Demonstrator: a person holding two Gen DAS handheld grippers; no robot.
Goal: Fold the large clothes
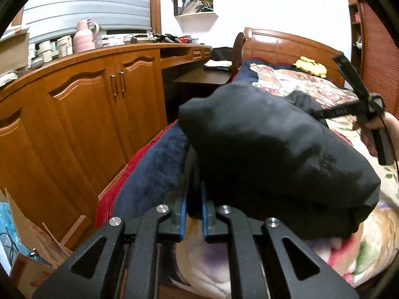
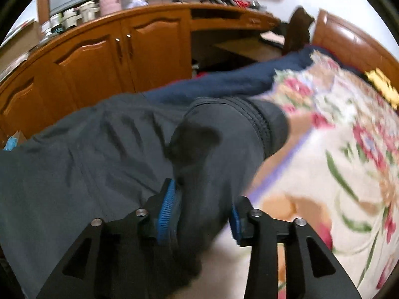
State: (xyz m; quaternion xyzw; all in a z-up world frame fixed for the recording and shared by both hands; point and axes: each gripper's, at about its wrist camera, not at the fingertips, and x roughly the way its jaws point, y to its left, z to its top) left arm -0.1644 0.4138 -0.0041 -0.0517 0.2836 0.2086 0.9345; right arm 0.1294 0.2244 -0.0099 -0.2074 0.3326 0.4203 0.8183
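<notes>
A large dark garment [image 1: 274, 149] lies bunched on the flowered bedspread [image 1: 311, 82]. In the left wrist view it bulges up just ahead of my left gripper [image 1: 194, 199], whose blue pads stand close together with an edge of the cloth pinched between them. In the right wrist view the same garment [image 2: 99, 149] spreads out to the left, its zipper [image 2: 259, 124] curving over a rolled end. My right gripper [image 2: 203, 199] has its jaws wide apart, and a fold of the cloth lies loosely between them. A person's hand [image 1: 379, 127] holds that gripper's handle at the right edge.
A navy blanket [image 1: 154, 169] over a red cover hangs along the bed's left side. Wooden cabinets [image 1: 87, 104] and a desk run beside the bed, with cardboard boxes [image 1: 30, 236] on the floor. A yellow plush toy [image 1: 310, 66] rests by the headboard [image 1: 286, 47].
</notes>
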